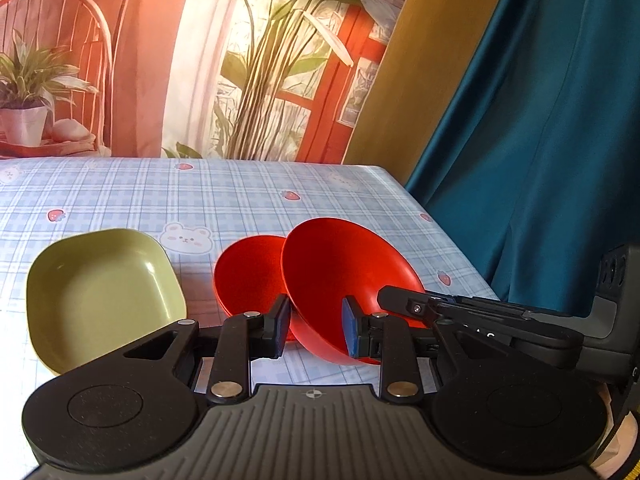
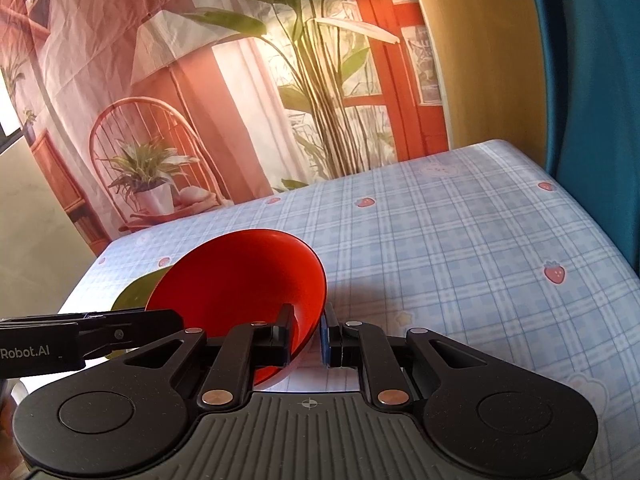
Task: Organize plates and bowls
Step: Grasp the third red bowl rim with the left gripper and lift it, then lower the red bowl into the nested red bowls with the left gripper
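Observation:
A red bowl (image 1: 344, 276) is held tilted above the table, its rim between the fingers of both grippers. My left gripper (image 1: 316, 330) is shut on its near rim, and my right gripper (image 2: 308, 340) is shut on its rim at the other side (image 2: 240, 284). The right gripper also reaches in from the right in the left wrist view (image 1: 404, 300). A second red bowl (image 1: 248, 272) sits on the table just behind and left of the held one. A green square plate (image 1: 104, 292) lies to the left; part of it shows in the right wrist view (image 2: 134, 294).
The table (image 1: 240, 196) has a blue checked cloth with strawberries and bears. Its right edge drops off beside a teal curtain (image 1: 540, 140). A printed backdrop (image 1: 200, 60) hangs behind the far edge.

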Available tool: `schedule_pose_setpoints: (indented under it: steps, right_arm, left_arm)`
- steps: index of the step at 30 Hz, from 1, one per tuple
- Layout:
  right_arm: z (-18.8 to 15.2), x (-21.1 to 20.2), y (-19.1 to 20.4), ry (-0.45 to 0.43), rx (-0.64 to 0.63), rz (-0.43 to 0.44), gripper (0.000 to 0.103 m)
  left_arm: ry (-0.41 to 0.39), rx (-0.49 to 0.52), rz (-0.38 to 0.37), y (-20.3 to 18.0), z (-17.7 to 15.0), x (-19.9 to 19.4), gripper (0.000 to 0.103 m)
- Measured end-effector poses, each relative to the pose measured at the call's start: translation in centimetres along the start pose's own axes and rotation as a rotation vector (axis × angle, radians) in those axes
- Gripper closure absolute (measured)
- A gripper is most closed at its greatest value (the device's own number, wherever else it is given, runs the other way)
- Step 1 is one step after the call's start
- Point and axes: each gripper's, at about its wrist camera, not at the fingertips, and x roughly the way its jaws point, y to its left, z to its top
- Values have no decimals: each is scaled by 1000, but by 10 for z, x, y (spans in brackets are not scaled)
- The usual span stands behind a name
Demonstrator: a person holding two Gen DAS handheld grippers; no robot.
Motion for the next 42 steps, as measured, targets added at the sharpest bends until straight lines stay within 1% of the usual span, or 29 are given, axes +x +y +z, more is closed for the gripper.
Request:
schedule_pose_setpoints:
  steps: [4, 10, 14, 19, 25, 33, 42]
  right_arm:
    - [12, 17, 5, 2, -18, 7, 90]
    - [28, 44, 13, 18, -68, 1, 90]
    - [32, 59, 19, 40, -92, -2, 90]
    - [29, 72, 20, 59, -105, -9, 90]
    - [21, 77, 20, 63, -147, -31, 90]
    - [17, 78, 17, 62, -152, -36, 90]
    - [15, 76, 17, 58, -165, -43, 87]
  left_arm:
    - [-1, -6, 15, 10, 11, 11, 73]
    - [22, -20, 27, 28, 21, 29, 73]
    - [38, -25, 43, 35, 20, 36, 73]
    - [66, -20, 55, 40, 16, 47, 73]
    - [92, 12, 70, 38, 12, 55, 73]
    - [101, 43, 90, 35, 10, 58, 73]
    - [120, 30, 97, 38, 9, 60, 72]
